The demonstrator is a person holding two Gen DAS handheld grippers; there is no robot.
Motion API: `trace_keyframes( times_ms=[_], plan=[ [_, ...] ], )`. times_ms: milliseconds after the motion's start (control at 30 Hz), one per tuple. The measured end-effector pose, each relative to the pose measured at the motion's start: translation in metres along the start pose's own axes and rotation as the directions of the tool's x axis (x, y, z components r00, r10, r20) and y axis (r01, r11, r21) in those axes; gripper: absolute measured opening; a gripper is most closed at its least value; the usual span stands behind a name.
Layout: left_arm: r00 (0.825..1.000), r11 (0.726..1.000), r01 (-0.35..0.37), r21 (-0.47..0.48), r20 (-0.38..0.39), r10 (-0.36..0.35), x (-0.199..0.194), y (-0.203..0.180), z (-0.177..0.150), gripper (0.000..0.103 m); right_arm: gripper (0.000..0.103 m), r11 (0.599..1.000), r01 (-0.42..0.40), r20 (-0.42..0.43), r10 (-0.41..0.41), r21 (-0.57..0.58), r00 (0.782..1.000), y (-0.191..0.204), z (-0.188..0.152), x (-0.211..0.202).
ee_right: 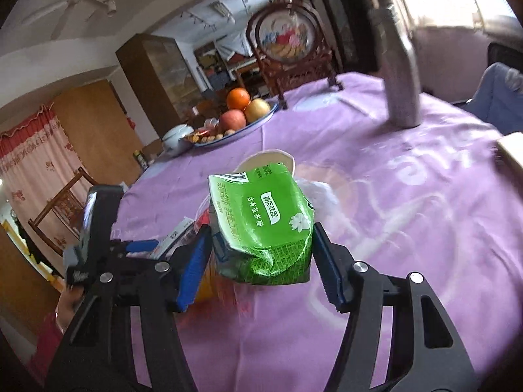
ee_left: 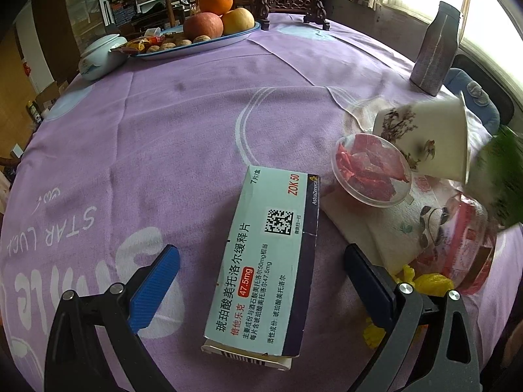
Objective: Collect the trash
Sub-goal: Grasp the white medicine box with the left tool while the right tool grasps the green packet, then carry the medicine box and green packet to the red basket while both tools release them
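On the left wrist view: I see my left gripper [ee_left: 261, 281] low over the purple-clothed counter [ee_left: 147, 130], its fingers [ee_left: 157, 287] spread wide on either side of a medicine box [ee_left: 264, 254] and not touching it.
Left fingers: released, holding nothing; the box lies flat between them, long side pointing away from me.
Trash nearby: just right of the box sit a clear plastic lid with red scraps [ee_left: 371, 173], a tipped paper cup [ee_left: 425, 137] and some yellow wrappers [ee_left: 428, 281] on a tissue pack.
Left step: I judge this is the approach to the box; the next move calls for closing squarely on its long sides.

On the right wrist view: my right gripper [ee_right: 261, 254] carries a crumpled green carton [ee_right: 261, 228] lifted above the cloth.
Right fingers: clenched on the carton, pads pressed to its dented sides.
Behind it: the paper cup's rim shows just beyond the carton; a fruit plate [ee_right: 235, 137] stands well apart.
Right step: carton picked up, I judge; no bin is in view, so I cannot tell where it goes.
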State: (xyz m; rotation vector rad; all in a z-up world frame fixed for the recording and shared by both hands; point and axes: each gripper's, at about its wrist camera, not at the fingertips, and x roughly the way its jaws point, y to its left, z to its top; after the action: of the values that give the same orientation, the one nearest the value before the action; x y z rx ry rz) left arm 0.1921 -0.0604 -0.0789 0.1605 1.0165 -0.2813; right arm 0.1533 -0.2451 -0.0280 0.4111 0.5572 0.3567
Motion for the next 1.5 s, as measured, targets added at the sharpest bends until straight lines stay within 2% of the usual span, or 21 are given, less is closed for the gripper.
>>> trace_keyframes(
  times_ms=[100, 300, 433, 600, 633, 733, 800, 833, 867, 933, 1067, 1267, 1400, 1500],
  plan=[
    [1.0, 1.0, 0.01, -0.004, 0.001, -0.01, -0.001, 0.001, 0.0, 0.098, 0.061, 1.0, 0.02, 0.011, -0.02, 0.012, 1.0, -0.01, -0.007, -0.019],
    [0.999, 0.999, 0.036, -0.034, 0.008, -0.036, -0.003, 0.009, 0.001, 0.098, 0.061, 0.991, 0.044, 0.01, -0.045, 0.13, 0.999, -0.047, -0.018, -0.039],
    [0.999, 0.998, 0.046, -0.049, 0.01, -0.046, -0.003, 0.012, 0.002, 0.098, 0.062, 0.983, 0.026, -0.007, -0.025, 0.182, 1.0, -0.062, -0.026, -0.038],
    [0.997, 0.994, 0.076, -0.076, 0.019, -0.074, -0.005, 0.018, 0.003, 0.097, 0.069, 0.98, 0.056, -0.046, -0.048, 0.193, 0.998, -0.065, -0.032, -0.021],
    [0.997, 0.993, 0.082, -0.083, 0.023, -0.08, -0.006, 0.019, 0.003, 0.095, 0.07, 0.979, 0.062, -0.057, -0.052, 0.194, 0.997, -0.066, -0.034, -0.016],
    [0.996, 0.993, 0.084, -0.079, 0.041, -0.081, -0.009, 0.019, 0.003, 0.075, 0.071, 0.981, 0.086, -0.061, -0.076, 0.176, 0.995, -0.064, -0.037, -0.012],
    [0.996, 0.994, 0.082, -0.067, 0.05, -0.079, -0.011, 0.018, 0.003, 0.053, 0.067, 0.981, 0.089, -0.055, -0.081, 0.173, 0.995, -0.064, -0.037, -0.012],
    [0.995, 0.994, 0.084, -0.064, 0.053, -0.081, -0.012, 0.017, 0.003, 0.047, 0.053, 0.98, 0.086, -0.049, -0.078, 0.179, 0.996, -0.066, -0.037, -0.012],
    [0.994, 0.994, 0.092, -0.063, 0.057, -0.088, -0.012, 0.017, 0.003, 0.045, 0.032, 0.98, 0.079, -0.05, -0.071, 0.183, 0.996, -0.067, -0.037, -0.012],
    [0.992, 0.991, 0.109, -0.073, 0.073, -0.103, -0.016, 0.02, 0.003, 0.045, 0.017, 0.979, 0.051, -0.043, -0.043, 0.197, 0.998, -0.07, -0.036, -0.014],
    [0.979, 0.986, 0.139, -0.087, 0.159, -0.124, -0.033, 0.027, 0.003, 0.045, 0.013, 0.983, 0.045, 0.01, -0.047, 0.179, 0.999, -0.064, -0.033, -0.029],
    [0.939, 0.972, 0.221, -0.085, 0.287, -0.188, -0.065, 0.031, -0.006, 0.045, 0.013, 0.988, 0.027, 0.064, -0.037, 0.155, 0.997, -0.054, -0.027, -0.056],
    [0.918, 0.95, 0.303, -0.075, 0.29, -0.27, -0.076, 0.022, -0.02, 0.045, 0.013, 0.988, 0.023, 0.088, -0.037, 0.152, 0.995, -0.055, -0.028, -0.079],
    [0.913, 0.947, 0.318, -0.046, 0.285, -0.292, -0.086, 0.007, -0.03, 0.045, 0.013, 0.988, 0.033, 0.111, -0.05, 0.15, 0.993, -0.058, -0.033, -0.101]
  ],
)
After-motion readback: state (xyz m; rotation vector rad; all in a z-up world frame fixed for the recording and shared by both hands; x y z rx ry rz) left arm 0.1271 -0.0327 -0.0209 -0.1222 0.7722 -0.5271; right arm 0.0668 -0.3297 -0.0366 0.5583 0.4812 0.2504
